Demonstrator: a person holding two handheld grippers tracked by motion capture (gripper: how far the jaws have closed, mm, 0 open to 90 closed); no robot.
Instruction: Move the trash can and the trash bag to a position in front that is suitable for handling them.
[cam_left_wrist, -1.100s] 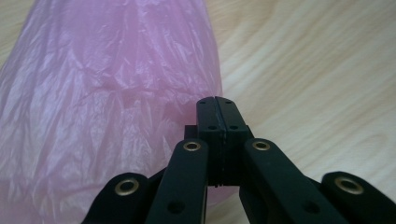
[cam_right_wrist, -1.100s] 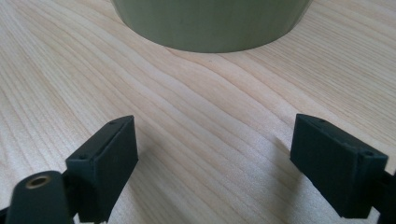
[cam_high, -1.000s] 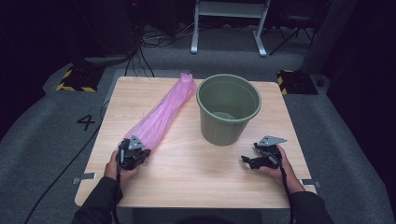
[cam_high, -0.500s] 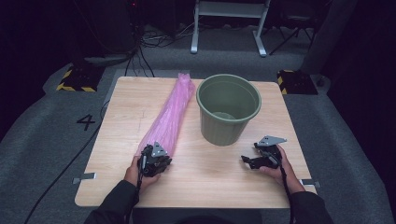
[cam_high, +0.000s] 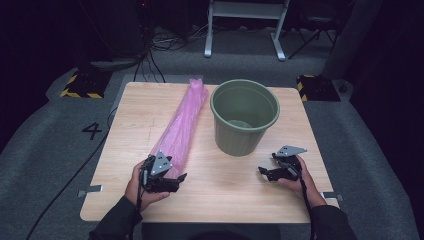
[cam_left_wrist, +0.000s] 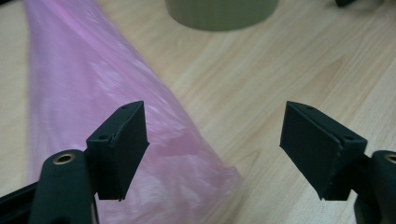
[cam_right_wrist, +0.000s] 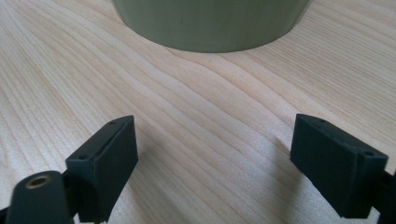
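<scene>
Pink plastic bag (cam_high: 181, 125) lies flat beside the green bucket (cam_high: 244, 117) — my left gripper (cam_high: 172, 180) has just been opening, nothing between its jaws; right gripper (cam_high: 265, 172) waits open.

— How is the left hand-held gripper (cam_high: 176, 177) held?

— In the left hand (cam_high: 137, 182), low near the front edge of the worktop (cam_high: 225, 200), pointing toward the right. Its jaws have just been opening and stand wide apart, nothing pressed between the pads.

— And the right hand-held gripper (cam_high: 263, 172)?

— In the right hand (cam_high: 295, 175), pointing left, jaws spread wide with nothing between them. Both forearms come in from the bottom in dark sleeves.
</scene>
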